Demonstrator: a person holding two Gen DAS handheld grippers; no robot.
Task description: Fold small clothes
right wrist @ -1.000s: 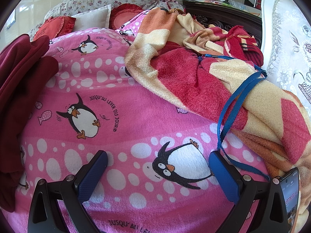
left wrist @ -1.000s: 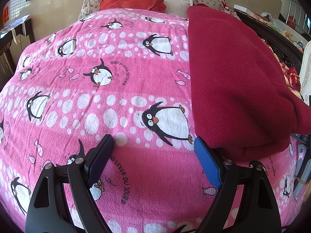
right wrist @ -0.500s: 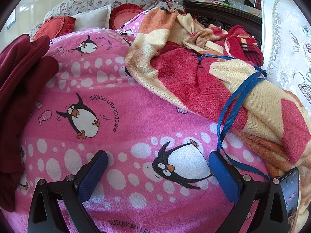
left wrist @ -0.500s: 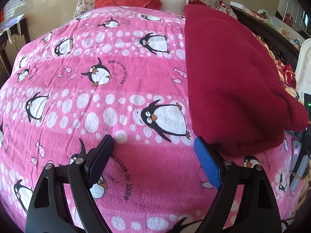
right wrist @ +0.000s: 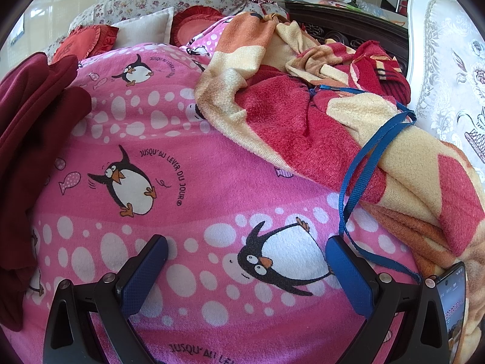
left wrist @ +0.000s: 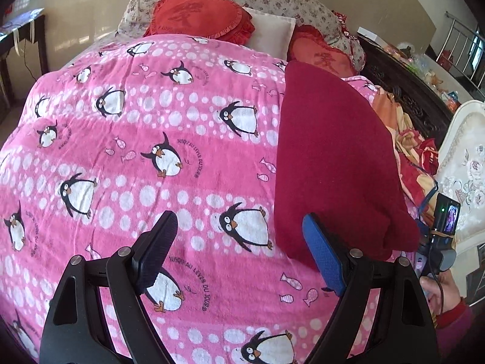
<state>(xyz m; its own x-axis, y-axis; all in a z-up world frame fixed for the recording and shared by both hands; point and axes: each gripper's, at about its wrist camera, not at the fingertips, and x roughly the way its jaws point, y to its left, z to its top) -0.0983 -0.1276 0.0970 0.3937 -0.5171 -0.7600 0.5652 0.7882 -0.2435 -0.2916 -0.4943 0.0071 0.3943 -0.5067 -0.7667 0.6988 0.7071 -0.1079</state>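
Nearest each camera, two grippers hover over one pink penguin blanket (left wrist: pixel 182 188): the left gripper (left wrist: pixel 239 242) and the right gripper (right wrist: pixel 247 261) both stand wide apart with nothing between their fingers. Just beyond the left gripper's blue finger lies one dark red garment (left wrist: pixel 333 157), folded into a smooth, thick slab on the blanket's right side. Near the right gripper, one blue strap (right wrist: pixel 363 163) crosses one rumpled red-and-cream towel (right wrist: pixel 303 115). Farther back rest two red heart cushions (left wrist: pixel 197 15) and one white pillow (left wrist: pixel 272 30).
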